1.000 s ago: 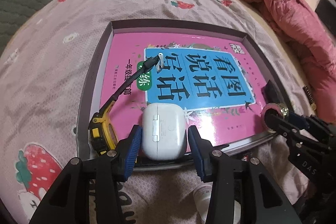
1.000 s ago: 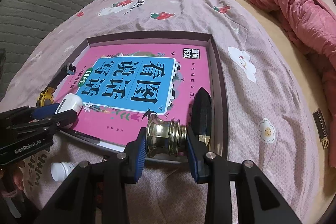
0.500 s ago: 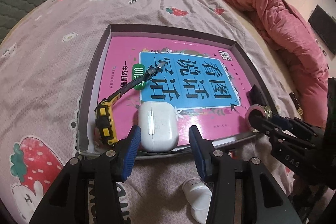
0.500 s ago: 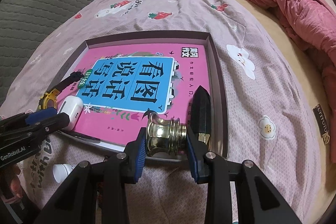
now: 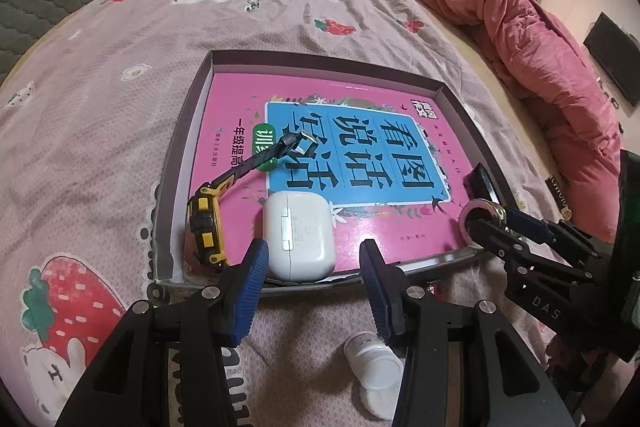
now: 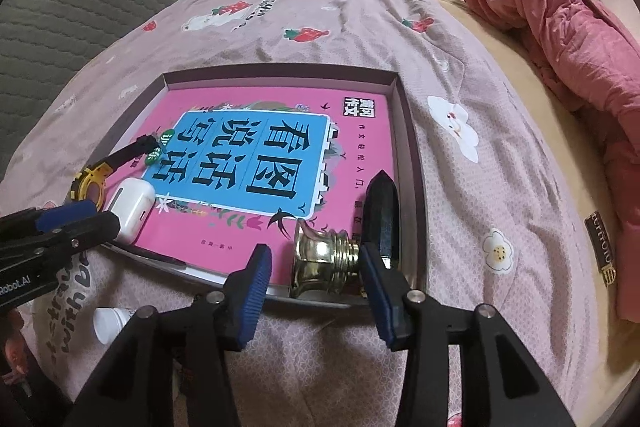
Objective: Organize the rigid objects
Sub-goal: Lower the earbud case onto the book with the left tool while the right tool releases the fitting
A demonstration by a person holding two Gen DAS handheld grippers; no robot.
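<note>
Backing my right hand-held gripper (image 6: 316, 269), jaws just spread, off the brass knob (image 6: 322, 261) at lower center; its right finger (image 6: 374, 277) touching could roll it.

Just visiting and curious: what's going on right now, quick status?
Left gripper open, white earbud case lying free in the tray. Right gripper has just been opening, brass knob between its fingers. Nothing in the way.

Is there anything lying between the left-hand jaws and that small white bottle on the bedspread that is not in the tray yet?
Nothing visible does. The white bottle lies on the bedspread just outside the tray, right under the left gripper, whose jaws stand open with only bare cloth between. The white earbud case sits farther on, inside the tray.
</note>
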